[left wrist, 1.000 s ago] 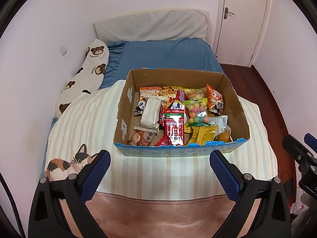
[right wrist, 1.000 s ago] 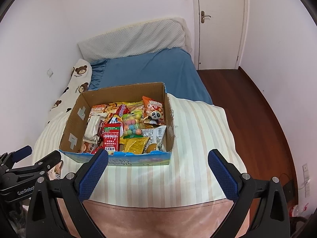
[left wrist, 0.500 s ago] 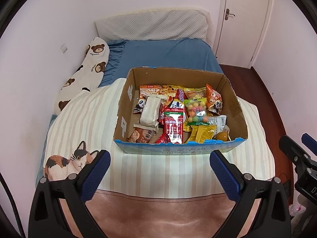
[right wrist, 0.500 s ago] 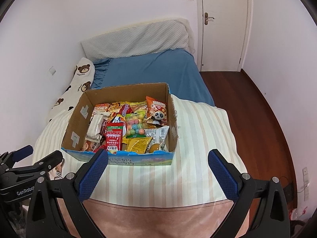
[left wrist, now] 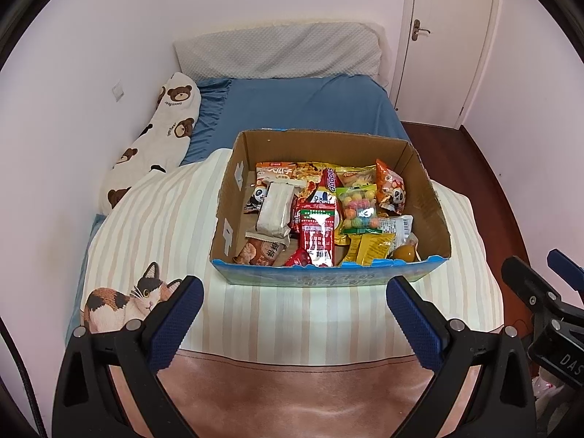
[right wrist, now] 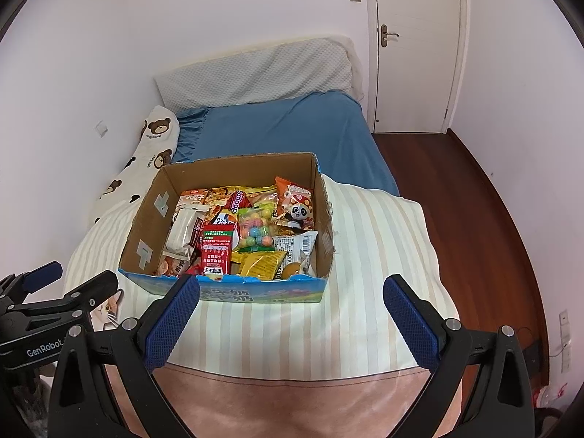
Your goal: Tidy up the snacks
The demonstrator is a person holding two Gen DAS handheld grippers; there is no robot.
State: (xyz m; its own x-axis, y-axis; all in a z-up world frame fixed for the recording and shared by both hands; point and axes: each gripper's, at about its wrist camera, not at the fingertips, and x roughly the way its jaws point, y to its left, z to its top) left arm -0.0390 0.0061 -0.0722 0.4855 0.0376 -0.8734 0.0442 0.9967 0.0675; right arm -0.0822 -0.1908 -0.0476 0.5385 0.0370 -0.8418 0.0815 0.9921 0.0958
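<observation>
An open cardboard box full of snack packets sits on a striped blanket on the bed. Inside lie a red packet, a bag of coloured candy balls, a white wrapped bar, an orange panda packet and yellow packets. My left gripper is open and empty, short of the box's near wall. My right gripper is open and empty too, just before the box's blue front edge.
The striped blanket has a cat print at the left. A bear-print pillow lies along the left wall. Blue sheet and a grey pillow lie behind the box. Wooden floor and a door are on the right.
Both grippers have drawn back and risen a little, so the box sits slightly higher and farther in both views. Both stay open and empty.
</observation>
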